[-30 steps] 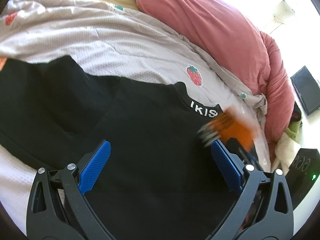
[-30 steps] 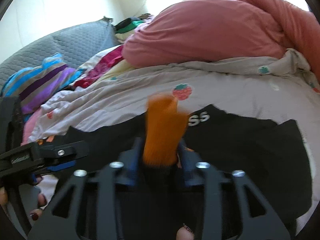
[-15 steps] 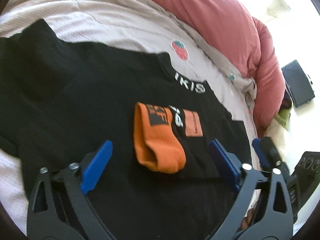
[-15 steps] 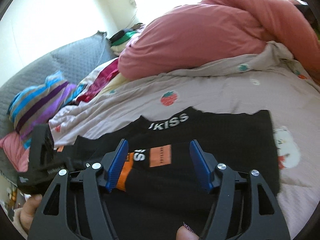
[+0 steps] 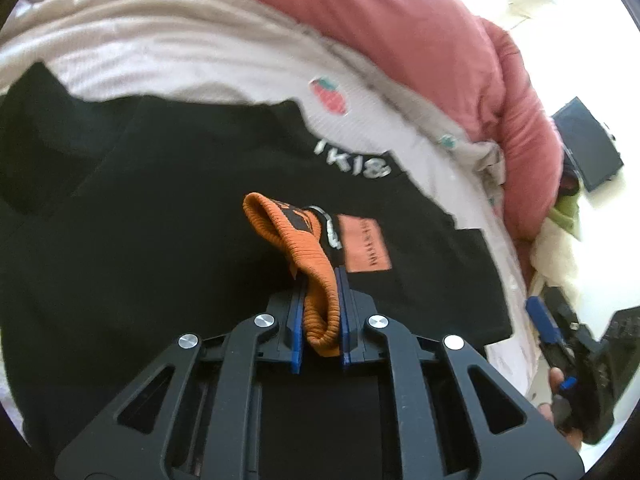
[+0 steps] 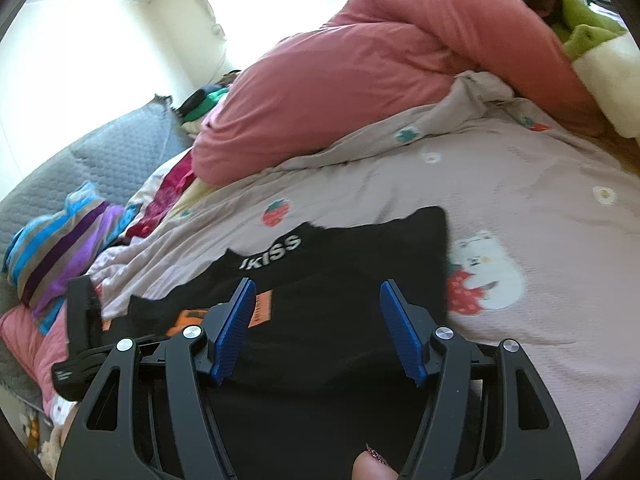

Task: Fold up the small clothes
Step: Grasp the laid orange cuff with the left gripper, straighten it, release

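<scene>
An orange and black sock (image 5: pixel 304 236) lies on a black T-shirt (image 5: pixel 160 216) spread on the bed. My left gripper (image 5: pixel 320 280) is shut on the sock's orange ribbed cuff, with the rest of the sock stretching away from the jaws. In the right wrist view the sock (image 6: pixel 262 306) shows partly behind my left blue pad. My right gripper (image 6: pixel 316 308) is open and empty above the T-shirt (image 6: pixel 360 264), to the right of the sock. It also shows at the right edge of the left wrist view (image 5: pixel 548 328).
A pink duvet (image 6: pixel 360 80) is heaped at the back of the bed. The strawberry-print sheet (image 6: pixel 540 240) lies under the T-shirt. Striped and red clothes (image 6: pixel 60 244) pile at the left by a grey headboard (image 6: pixel 108 152). A dark device (image 5: pixel 588 148) sits beyond the bed.
The right gripper let go of the sock onto the T-shirt and drew back to the right, open. The left gripper moved in and shut on the sock's orange cuff.
</scene>
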